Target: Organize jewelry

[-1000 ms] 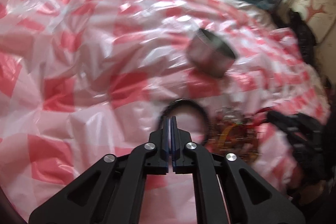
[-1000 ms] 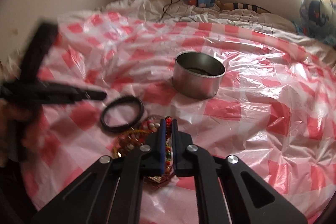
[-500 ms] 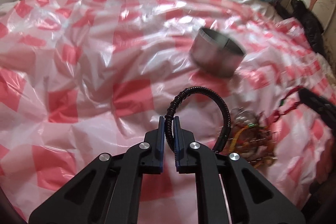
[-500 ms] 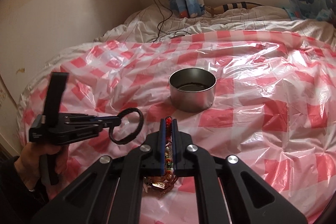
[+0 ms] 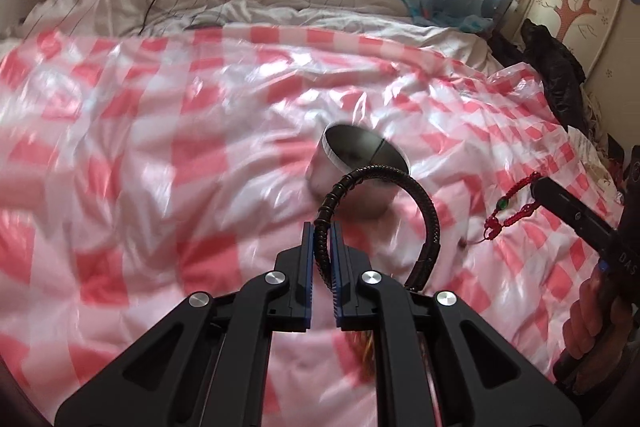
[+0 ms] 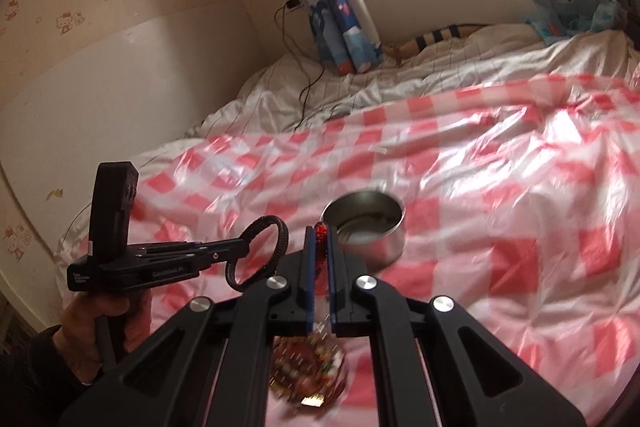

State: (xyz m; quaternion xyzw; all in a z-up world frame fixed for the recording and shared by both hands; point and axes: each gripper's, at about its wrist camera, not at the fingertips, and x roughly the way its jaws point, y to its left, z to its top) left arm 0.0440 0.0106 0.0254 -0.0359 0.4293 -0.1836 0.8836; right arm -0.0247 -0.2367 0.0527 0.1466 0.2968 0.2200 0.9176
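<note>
My left gripper [image 5: 321, 231] is shut on a black braided bracelet [image 5: 424, 211] and holds it in the air in front of the round metal tin [image 5: 352, 171]. It also shows in the right wrist view [image 6: 244, 247] with the bracelet [image 6: 280, 239]. My right gripper [image 6: 320, 239] is shut on a red beaded cord bracelet [image 6: 320, 247], lifted above the jewelry pile [image 6: 308, 371]. In the left wrist view the red cord [image 5: 508, 211] hangs from the right gripper [image 5: 536, 187]. The tin [image 6: 366, 227] stands beyond both grippers.
A red-and-white checked plastic sheet [image 6: 500, 187] covers the bed. White bedding [image 6: 320, 91], a charger cable [image 6: 308, 83] and curtains [image 6: 340, 27] lie at the far side. Dark clothing [image 5: 560, 75] sits by the wall on the right.
Both grippers have risen off the sheet. The left one lifted the black bracelet, the right one lifted the red cord bracelet out of the pile, and both moved toward the tin.
</note>
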